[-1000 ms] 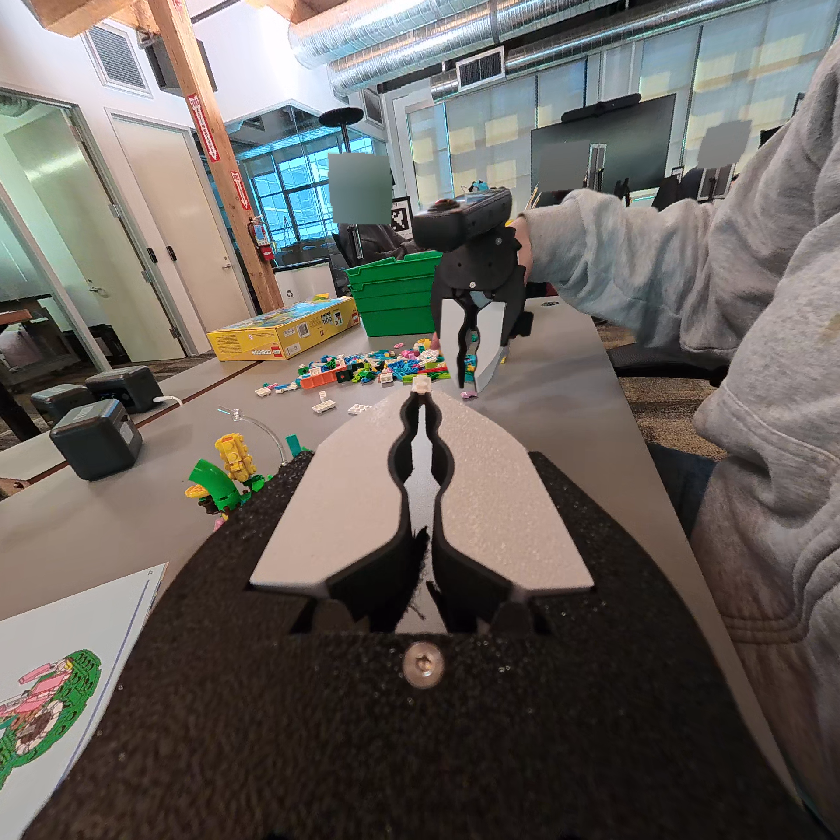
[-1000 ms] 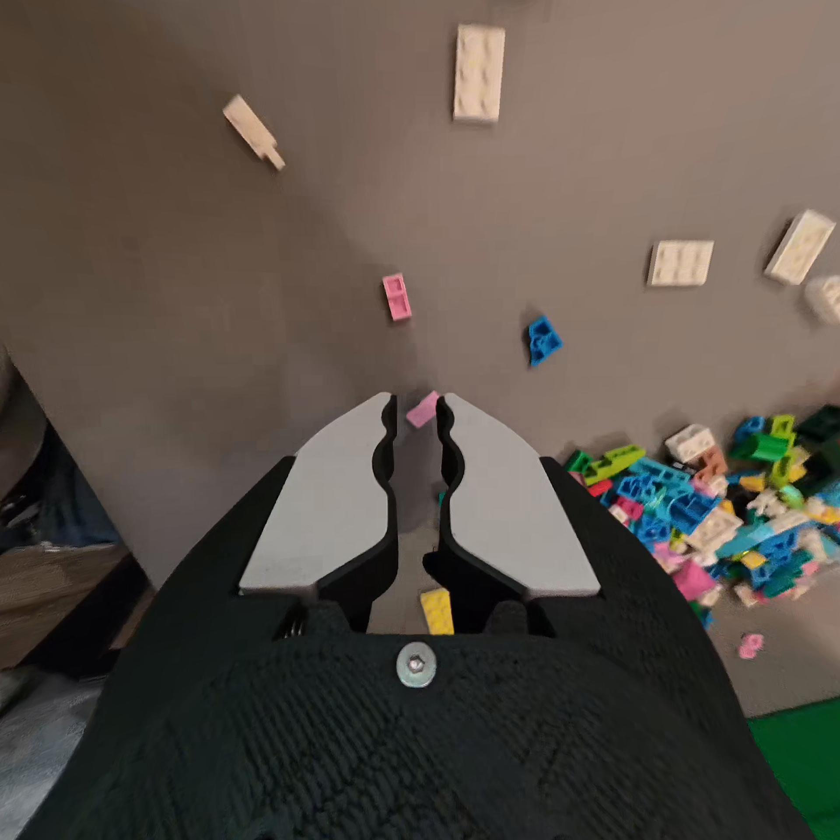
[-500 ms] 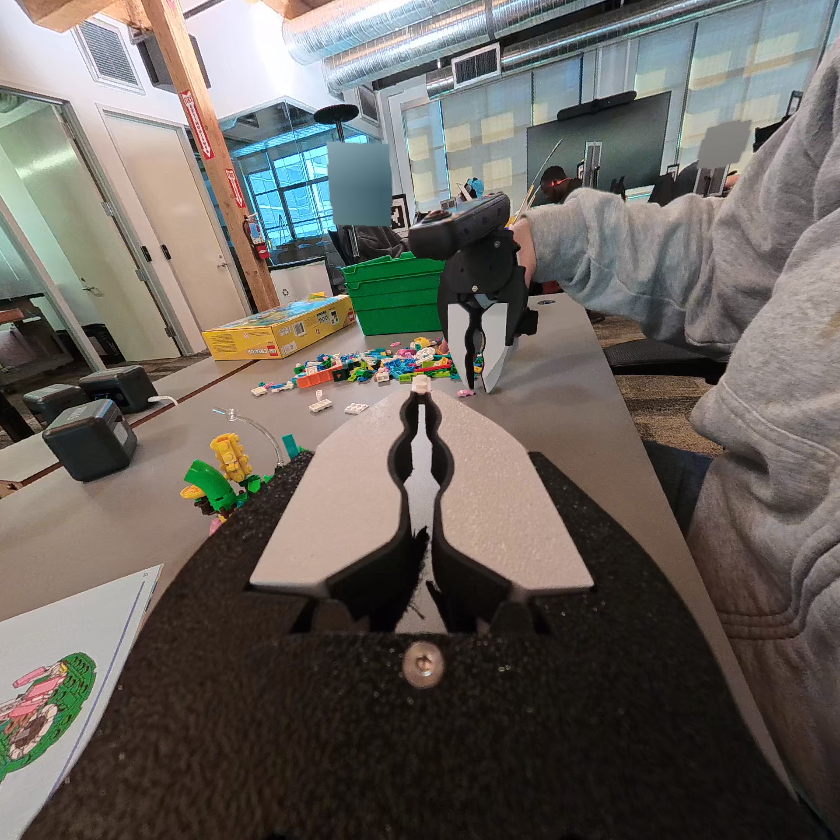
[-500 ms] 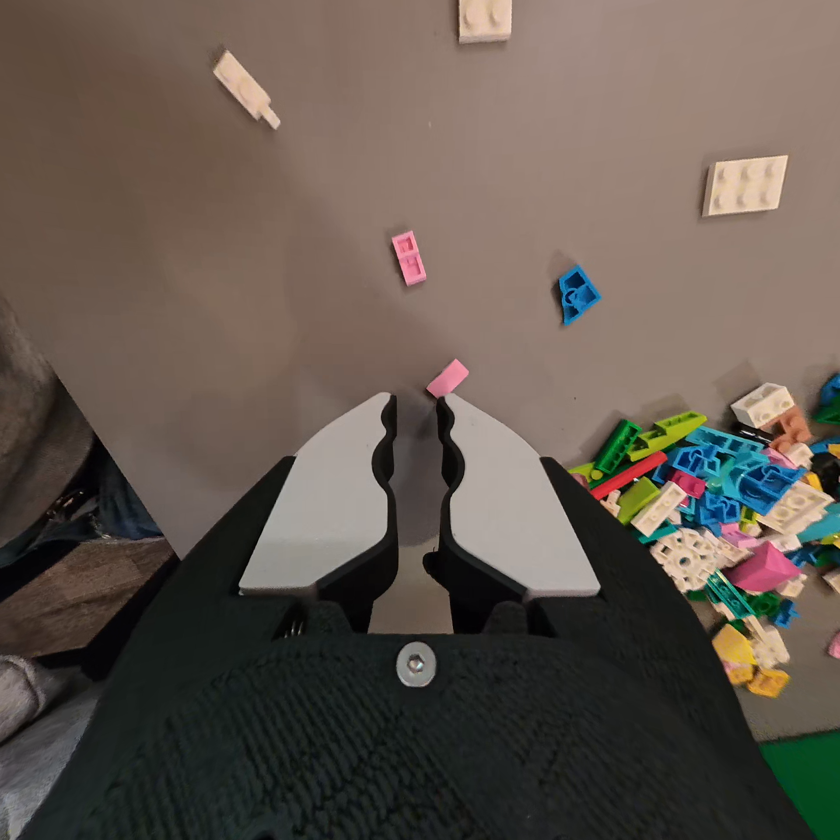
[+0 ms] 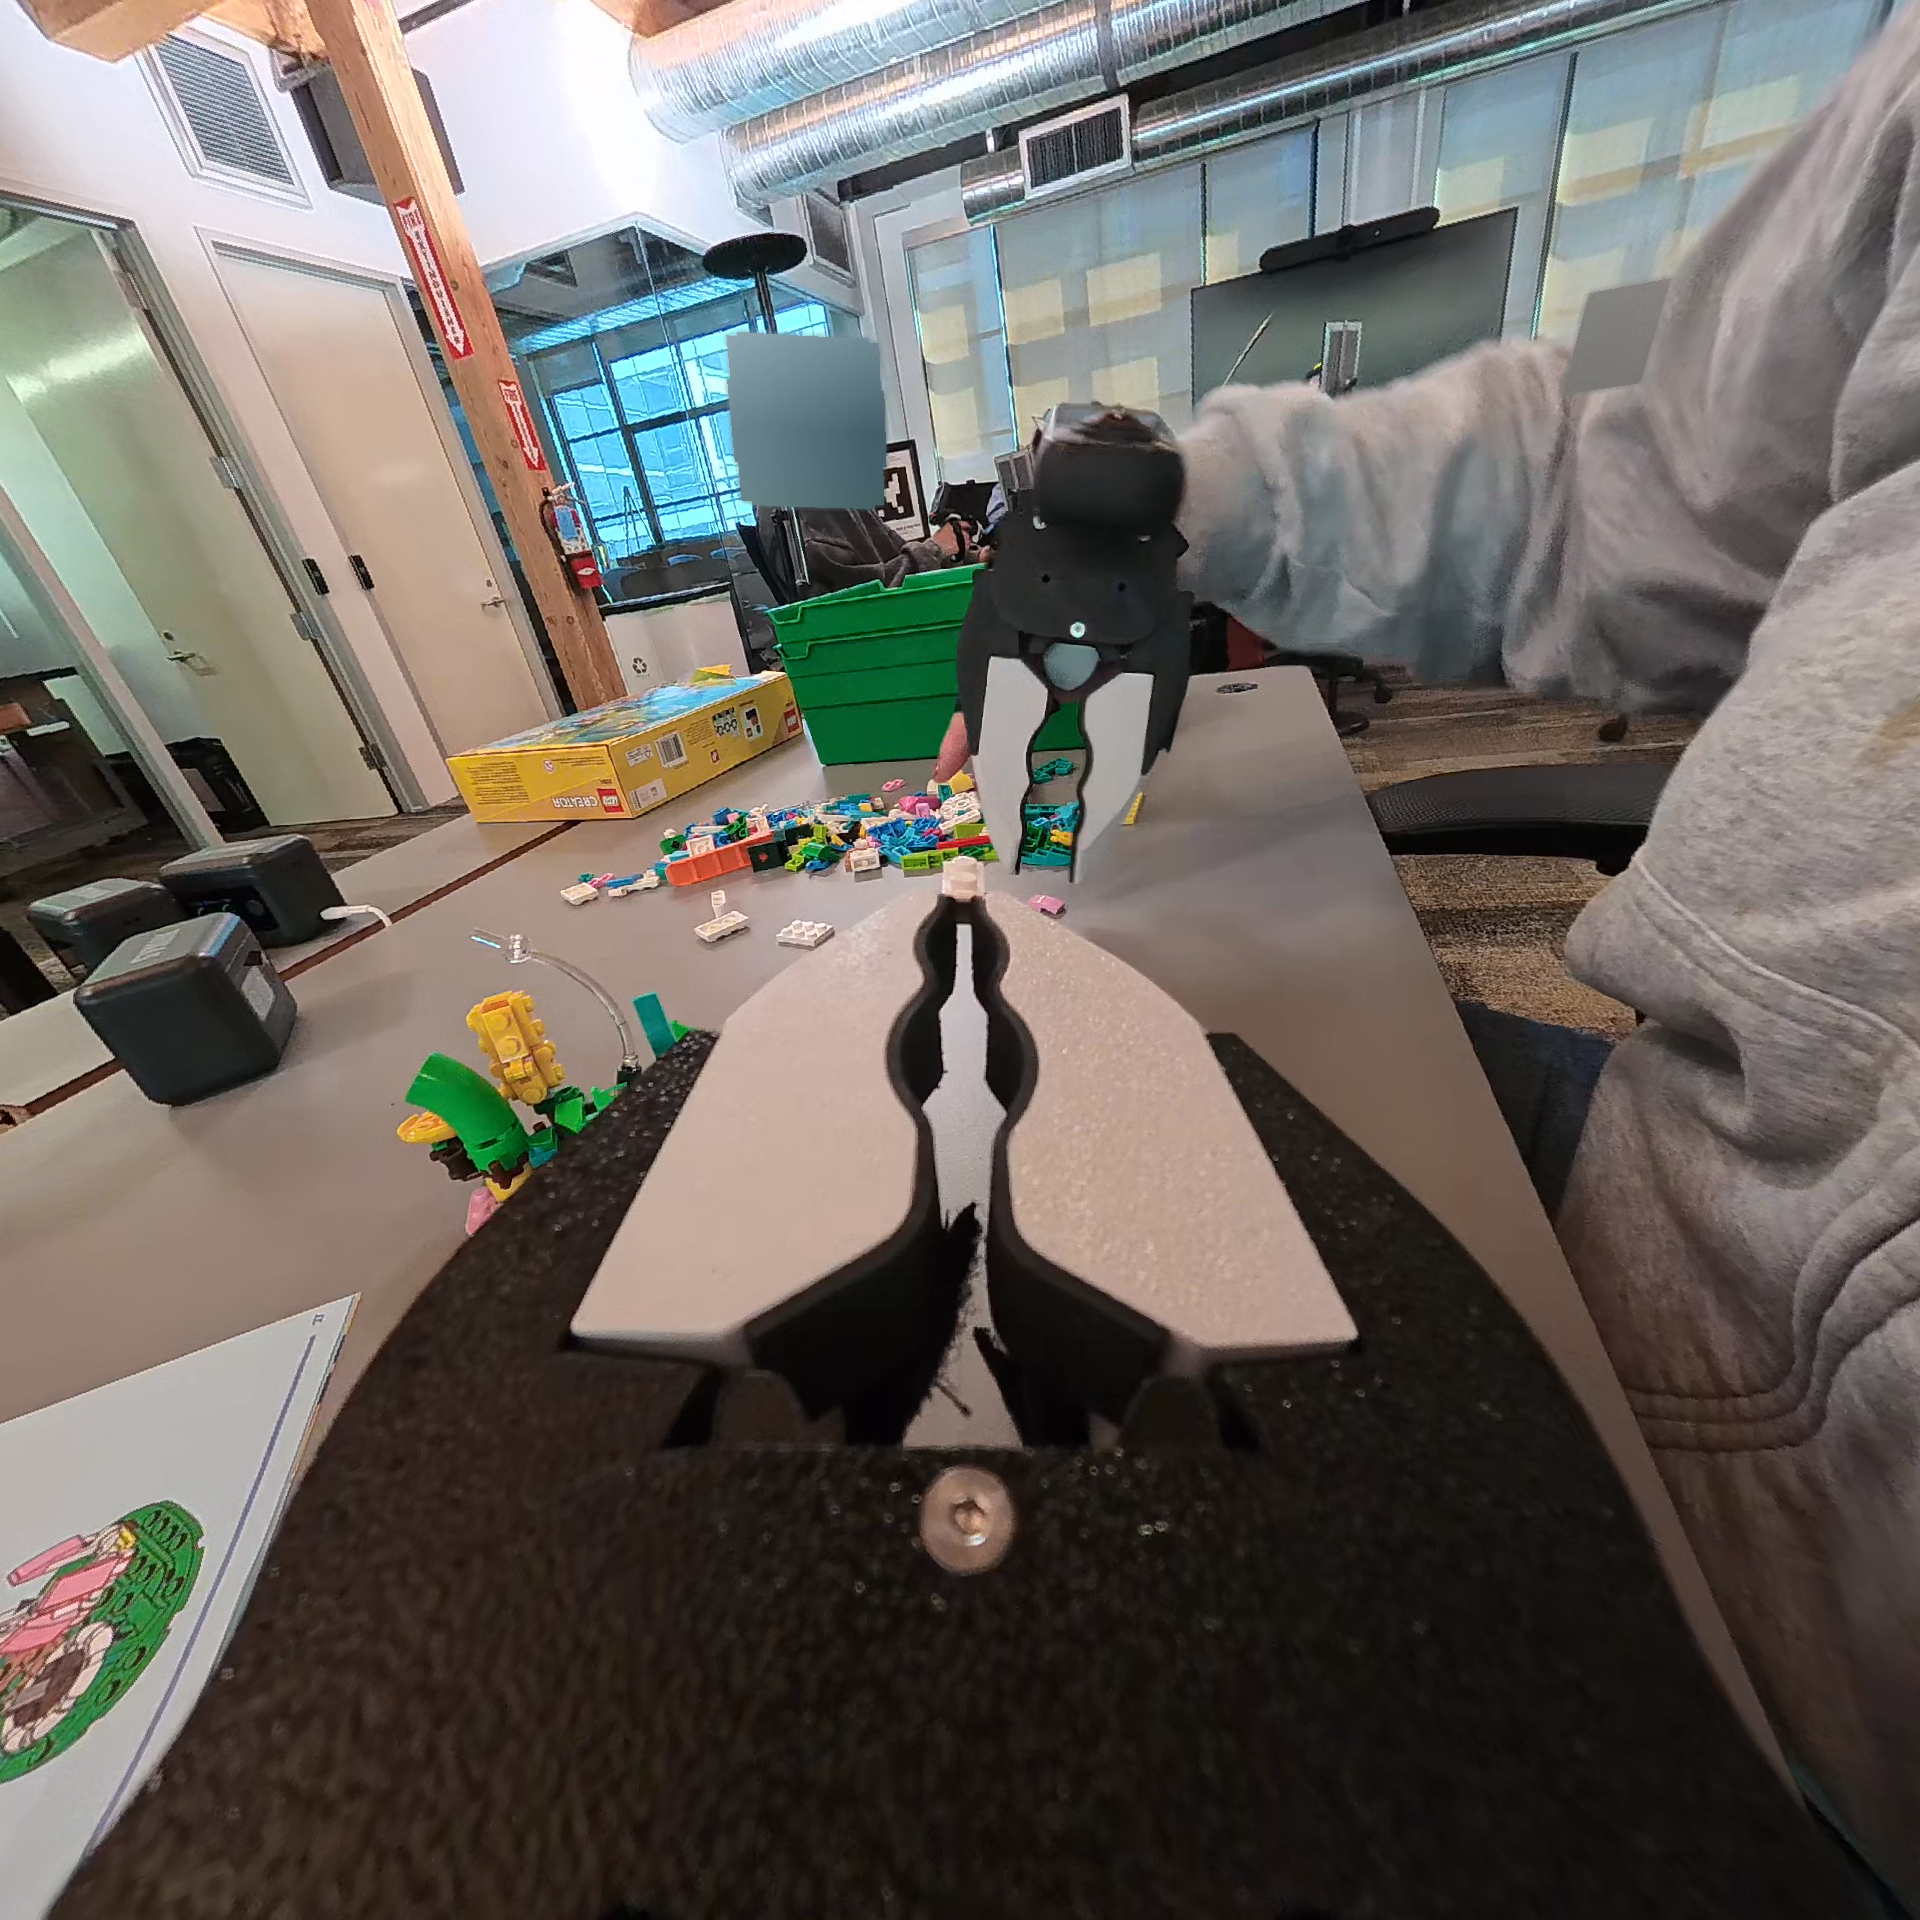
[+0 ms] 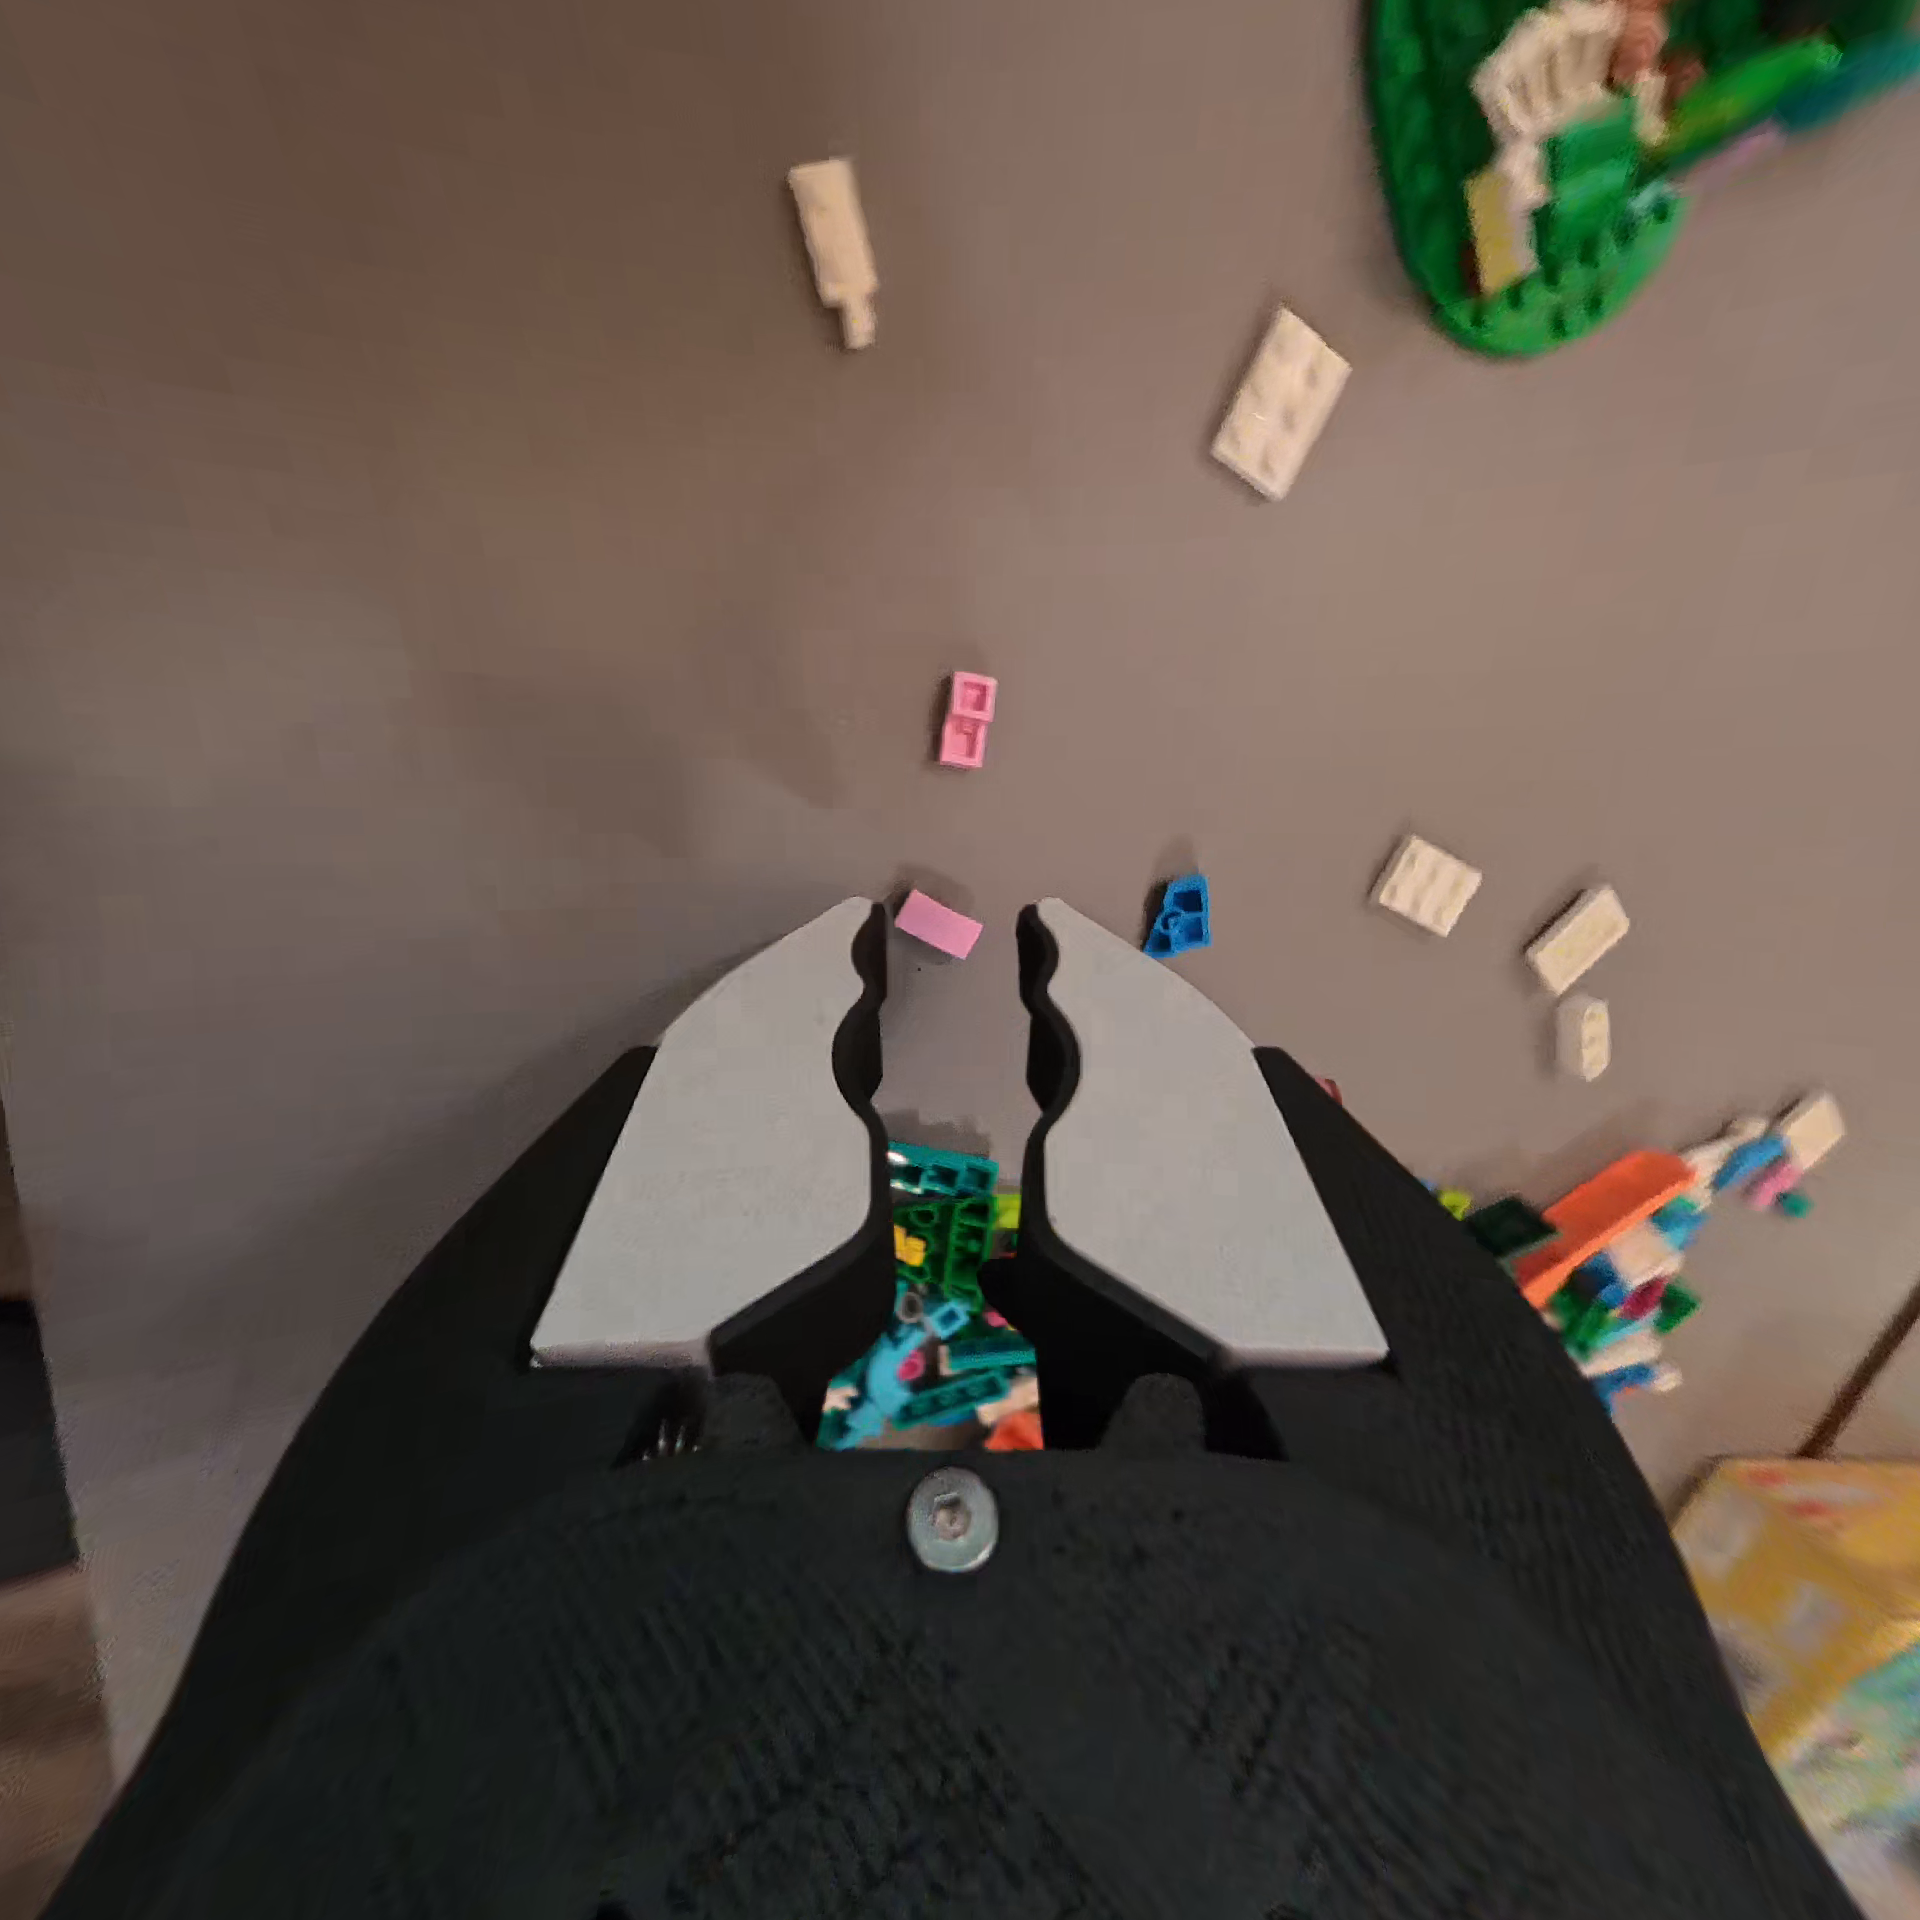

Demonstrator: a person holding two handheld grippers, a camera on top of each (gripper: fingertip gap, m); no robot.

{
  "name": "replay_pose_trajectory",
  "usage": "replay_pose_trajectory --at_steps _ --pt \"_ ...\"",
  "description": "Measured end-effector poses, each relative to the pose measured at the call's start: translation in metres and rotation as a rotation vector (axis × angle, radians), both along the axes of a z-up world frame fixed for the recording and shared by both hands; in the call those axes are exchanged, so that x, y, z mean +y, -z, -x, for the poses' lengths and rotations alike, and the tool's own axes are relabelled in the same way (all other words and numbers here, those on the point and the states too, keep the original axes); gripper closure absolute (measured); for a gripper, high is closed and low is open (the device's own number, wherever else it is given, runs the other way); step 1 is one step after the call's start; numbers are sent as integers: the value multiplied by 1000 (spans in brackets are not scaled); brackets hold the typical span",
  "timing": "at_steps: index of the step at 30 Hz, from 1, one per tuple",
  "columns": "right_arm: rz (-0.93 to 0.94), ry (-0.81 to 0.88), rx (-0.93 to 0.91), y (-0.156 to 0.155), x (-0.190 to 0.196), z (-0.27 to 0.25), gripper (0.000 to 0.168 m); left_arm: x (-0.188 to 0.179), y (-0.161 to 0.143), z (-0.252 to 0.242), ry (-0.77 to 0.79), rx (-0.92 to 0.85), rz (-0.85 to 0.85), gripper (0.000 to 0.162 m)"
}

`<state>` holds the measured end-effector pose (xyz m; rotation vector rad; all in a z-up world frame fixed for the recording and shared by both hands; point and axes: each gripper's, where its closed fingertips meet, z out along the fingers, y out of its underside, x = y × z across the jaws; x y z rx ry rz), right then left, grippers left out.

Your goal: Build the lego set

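Grey and wide, the counter (image 5: 1226, 883) ran down an open office, strewn with a loose brick pile (image 5: 831, 836) beside a yellow box (image 5: 623, 753) and green bins (image 5: 883, 665). Nearer the person sat a small green and yellow build (image 5: 488, 1101) and, at the edge, an instruction sheet (image 5: 125, 1538).

The left tool (image 5: 961, 902) was clenched on a tiny white piece (image 5: 961, 878) at its very tips, held level above the counter.

The right tool (image 6: 951, 914) pointed down at the counter with its jaws parted and nothing in them. A pink tile (image 6: 938, 923) lay tilted just ahead of the tips, closer to the left fingertip; a second pink plate (image 6: 968, 719) and a blue piece (image 6: 1179, 916) lay near.

To my eye the step in hand was picking the pink tile to join the white piece. The next move would call for lowering the right tool so the tips straddled the tile, shifting slightly toward it, then closing gently, since so flat a piece could skid away.
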<state>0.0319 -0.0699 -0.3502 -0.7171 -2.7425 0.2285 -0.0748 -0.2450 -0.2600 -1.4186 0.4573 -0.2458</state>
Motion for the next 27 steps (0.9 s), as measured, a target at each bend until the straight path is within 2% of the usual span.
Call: replay_pose_trajectory --at_steps 1,6,11,21,25,27 --pt "-41 -60 -24 1 -1 0 143 0 0 0 0 0 1 160" --pt "-262 -338 -152 7 5 -4 145 0 1 0 1 2 5 160" --pt "-293 -480 -192 7 0 -4 147 -1 1 -1 4 8 10 160" --pt "-308 -500 -226 15 4 -4 149 -3 1 -1 10 1 8 160" --pt "-295 -477 -247 18 2 -6 161 -3 1 -2 11 1 8 160" --pt "-264 -426 -264 18 2 -7 162 -3 1 -2 11 1 9 160"
